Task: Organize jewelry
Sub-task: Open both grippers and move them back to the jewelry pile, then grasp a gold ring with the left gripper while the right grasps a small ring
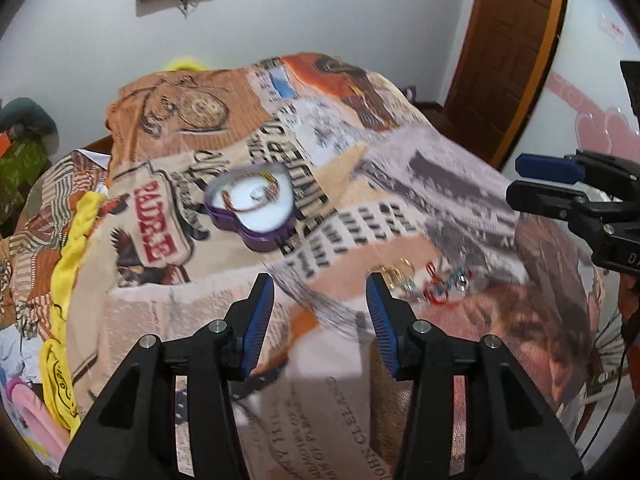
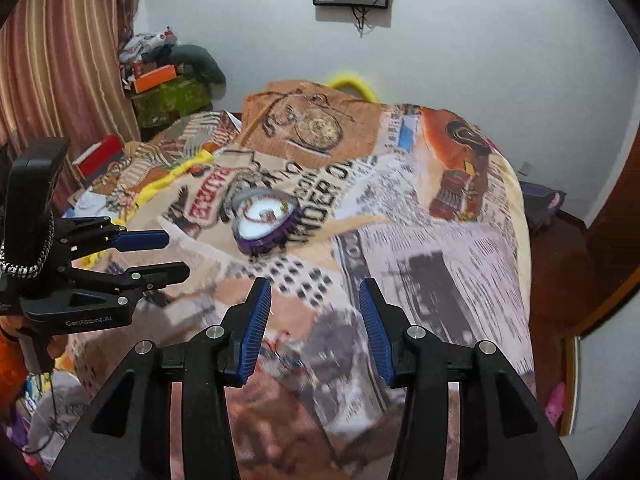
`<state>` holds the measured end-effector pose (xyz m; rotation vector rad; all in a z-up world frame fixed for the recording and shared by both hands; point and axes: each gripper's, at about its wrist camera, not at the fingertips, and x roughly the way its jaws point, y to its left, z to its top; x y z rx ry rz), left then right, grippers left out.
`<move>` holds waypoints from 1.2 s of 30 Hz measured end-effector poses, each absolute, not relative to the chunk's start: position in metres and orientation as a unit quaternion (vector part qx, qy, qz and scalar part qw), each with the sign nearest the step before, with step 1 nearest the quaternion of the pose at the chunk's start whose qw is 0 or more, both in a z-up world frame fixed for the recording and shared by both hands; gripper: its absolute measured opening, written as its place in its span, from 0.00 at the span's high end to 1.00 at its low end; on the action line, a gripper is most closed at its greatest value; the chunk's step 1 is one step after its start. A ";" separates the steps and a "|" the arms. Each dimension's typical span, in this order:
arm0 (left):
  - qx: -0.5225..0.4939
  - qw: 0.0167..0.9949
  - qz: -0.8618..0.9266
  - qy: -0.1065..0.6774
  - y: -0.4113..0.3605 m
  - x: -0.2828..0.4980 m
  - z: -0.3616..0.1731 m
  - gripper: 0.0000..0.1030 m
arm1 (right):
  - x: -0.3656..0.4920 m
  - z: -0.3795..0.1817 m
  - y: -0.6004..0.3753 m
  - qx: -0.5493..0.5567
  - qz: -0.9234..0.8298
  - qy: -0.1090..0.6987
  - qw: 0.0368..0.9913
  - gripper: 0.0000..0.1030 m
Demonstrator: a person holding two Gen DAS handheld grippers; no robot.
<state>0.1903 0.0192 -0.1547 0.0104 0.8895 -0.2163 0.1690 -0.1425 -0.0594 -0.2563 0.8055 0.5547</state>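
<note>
A purple heart-shaped box (image 1: 252, 204) with a white lining lies open on the printed blanket (image 1: 400, 208) and holds a thin chain. It also shows in the right wrist view (image 2: 265, 220). A small pile of loose jewelry (image 1: 424, 280), gold rings and red and blue pieces, lies on the blanket just right of my left gripper's right finger. Part of it shows blurred between my right gripper's fingers (image 2: 280, 354). My left gripper (image 1: 320, 300) is open and empty. My right gripper (image 2: 314, 304) is open and empty above the blanket.
The blanket covers a bed (image 2: 460, 240) that drops off at the right toward a wooden floor (image 2: 560, 232). A yellow cloth (image 1: 72, 248) runs along the left. Clutter and boxes (image 2: 168, 88) stand by the curtain (image 2: 60, 80). A brown door (image 1: 508, 40) is at the right.
</note>
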 end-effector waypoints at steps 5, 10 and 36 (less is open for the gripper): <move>0.018 0.888 -0.121 0.443 0.003 0.193 -0.170 0.54 | 0.161 -0.076 -0.155 -0.133 0.254 0.400 0.871 0.59; 0.021 0.882 -0.139 0.451 -0.010 0.199 -0.179 0.54 | 0.157 -0.089 -0.166 -0.122 0.250 0.415 0.866 0.59; 0.003 0.869 -0.193 0.455 -0.018 0.214 -0.196 0.80 | 0.149 -0.122 -0.159 -0.109 0.312 0.459 0.825 0.59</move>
